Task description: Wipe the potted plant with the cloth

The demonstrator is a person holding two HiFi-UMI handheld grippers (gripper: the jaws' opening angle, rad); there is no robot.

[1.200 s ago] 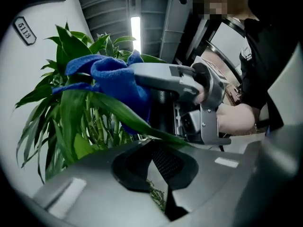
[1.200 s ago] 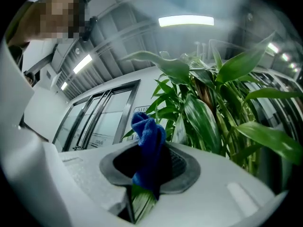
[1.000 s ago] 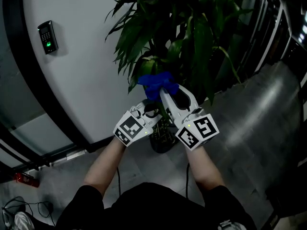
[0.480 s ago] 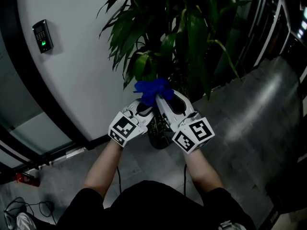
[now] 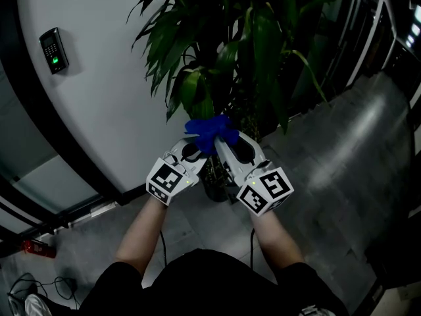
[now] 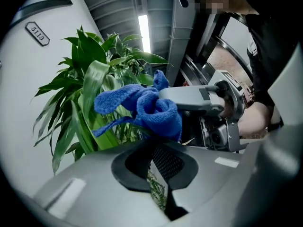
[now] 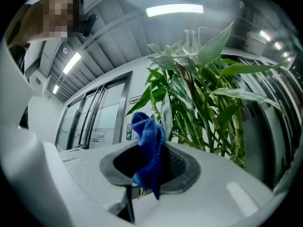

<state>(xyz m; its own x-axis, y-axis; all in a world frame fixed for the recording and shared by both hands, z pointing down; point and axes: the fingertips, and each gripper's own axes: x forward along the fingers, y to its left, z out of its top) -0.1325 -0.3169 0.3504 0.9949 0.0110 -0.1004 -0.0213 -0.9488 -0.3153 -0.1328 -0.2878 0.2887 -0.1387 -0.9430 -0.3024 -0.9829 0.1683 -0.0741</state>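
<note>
The right gripper (image 7: 144,162) is clenched on the blue cloth (image 7: 147,148); the cloth is bunched between its jaws, one end standing above the tips and the other hanging below them. The left gripper (image 6: 154,157) has its jaws drawn nearly together; a thin speckled green strip, seemingly a leaf (image 6: 157,187), sits in the slit between them. In the head view both grippers are held side by side in front of the person, tips converging; the cloth sits at that meeting point, pressed among the lower leaves of the potted plant (image 5: 223,51). In the left gripper view the cloth lies just above the left jaw tips and touches a broad pale-green leaf beside it. The plant's long green leaves fan out above and to both sides of the grippers; its dark pot (image 5: 220,184) stands on the grey floor (image 5: 342,176), below the grippers and close to a white wall (image 5: 105,117); a small keypad (image 5: 51,50) with a green light is mounted on that wall, well apart from the plant.
</note>
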